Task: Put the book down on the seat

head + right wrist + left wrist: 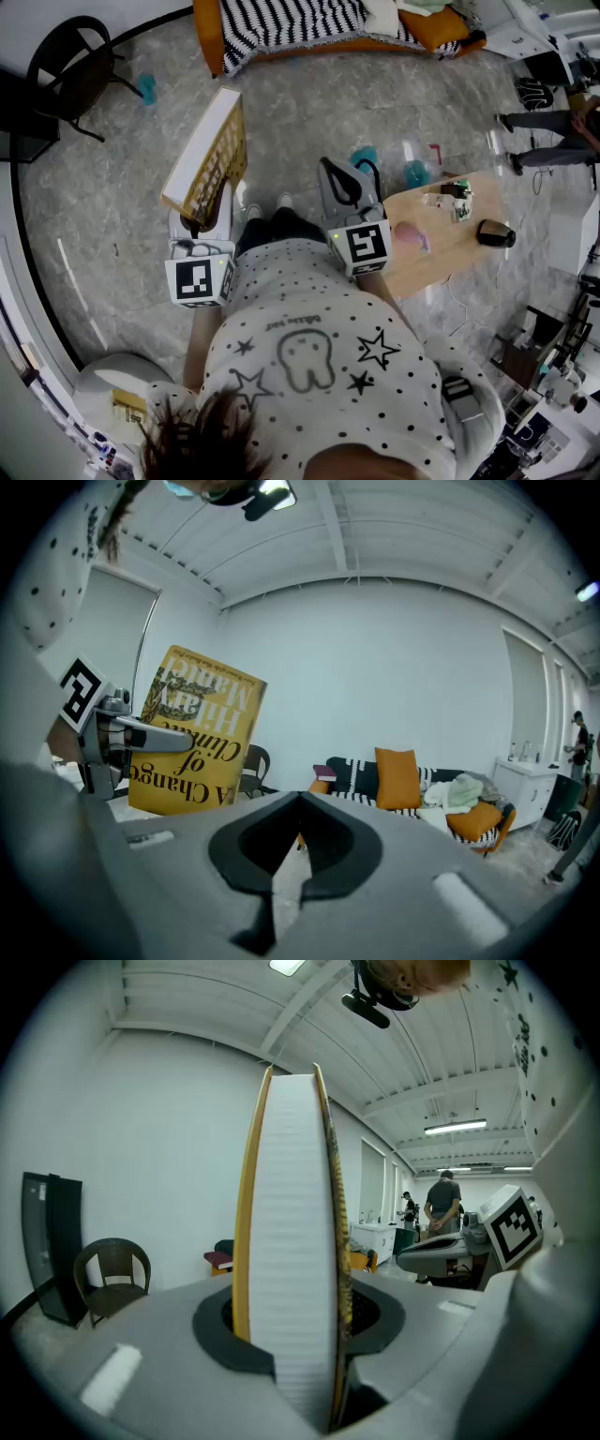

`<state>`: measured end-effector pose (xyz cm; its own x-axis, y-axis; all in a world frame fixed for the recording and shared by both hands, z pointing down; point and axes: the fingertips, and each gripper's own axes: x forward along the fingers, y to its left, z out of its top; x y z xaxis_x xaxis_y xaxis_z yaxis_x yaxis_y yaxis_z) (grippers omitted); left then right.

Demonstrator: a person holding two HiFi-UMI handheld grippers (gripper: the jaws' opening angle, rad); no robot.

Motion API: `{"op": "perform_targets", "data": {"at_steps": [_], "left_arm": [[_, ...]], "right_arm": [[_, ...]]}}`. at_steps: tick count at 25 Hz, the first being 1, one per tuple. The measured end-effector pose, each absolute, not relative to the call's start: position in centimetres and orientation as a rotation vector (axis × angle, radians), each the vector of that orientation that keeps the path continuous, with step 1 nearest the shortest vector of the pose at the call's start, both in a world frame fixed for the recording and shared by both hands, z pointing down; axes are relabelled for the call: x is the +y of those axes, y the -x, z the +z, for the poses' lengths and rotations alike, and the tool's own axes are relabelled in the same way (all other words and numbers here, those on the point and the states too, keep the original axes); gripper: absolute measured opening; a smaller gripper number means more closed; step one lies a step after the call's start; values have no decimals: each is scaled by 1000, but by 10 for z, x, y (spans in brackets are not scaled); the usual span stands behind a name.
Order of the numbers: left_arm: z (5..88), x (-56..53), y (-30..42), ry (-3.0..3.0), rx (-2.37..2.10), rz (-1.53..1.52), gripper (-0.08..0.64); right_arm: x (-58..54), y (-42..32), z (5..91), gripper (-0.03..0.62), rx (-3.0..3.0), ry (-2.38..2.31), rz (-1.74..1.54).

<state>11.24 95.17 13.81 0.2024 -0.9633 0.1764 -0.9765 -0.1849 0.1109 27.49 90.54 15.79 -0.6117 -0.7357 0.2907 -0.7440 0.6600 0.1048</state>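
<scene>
1. Fingers (141, 1344) of the left gripper (200, 225) are clamped on the book (286, 1232); its white page block is seen edge-on between them, with a yellow cover pressed by a pad on each side.
2. Only the lower end of the book is gripped, and the rest is stood up out of the jaws, tilted away from the person in the head view.
3. In the right gripper view the yellow front cover is shown at the left, and its brown title print is seen upside down.
4. The book is held in the air over the grey marbled floor (122, 216), to the person's left front, and is rested on nothing.
5. The jaws of the right gripper (298, 808) are drawn almost together, with only a thin slit of floor left between them, and nothing is held.
6. The right gripper is kept just beside the left one, near the person's body.
7. A sofa (375, 775) with a black-and-white striped cover and orange cushions is seen ahead, well apart from the book.
8. A dark wicker chair (112, 1274) is placed by the wall at the left, also well apart from the book.
9. A wooden table (441, 253) is seen at the person's right, with a dark cup (495, 234) lying on it.
</scene>
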Motion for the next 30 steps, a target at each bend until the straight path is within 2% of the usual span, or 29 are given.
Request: {"op": "perform_targets", "data": {"at_steps": [19,30], "left_arm": [[133,923,-151,-2296,-1929,125,146],[134,908,-147,-2259,-1969,121,146]], "right_arm": [[885,-322,154,2,-2661,-1161,-16],[878,-332,150,2,-2709,-1136,-13]]}}
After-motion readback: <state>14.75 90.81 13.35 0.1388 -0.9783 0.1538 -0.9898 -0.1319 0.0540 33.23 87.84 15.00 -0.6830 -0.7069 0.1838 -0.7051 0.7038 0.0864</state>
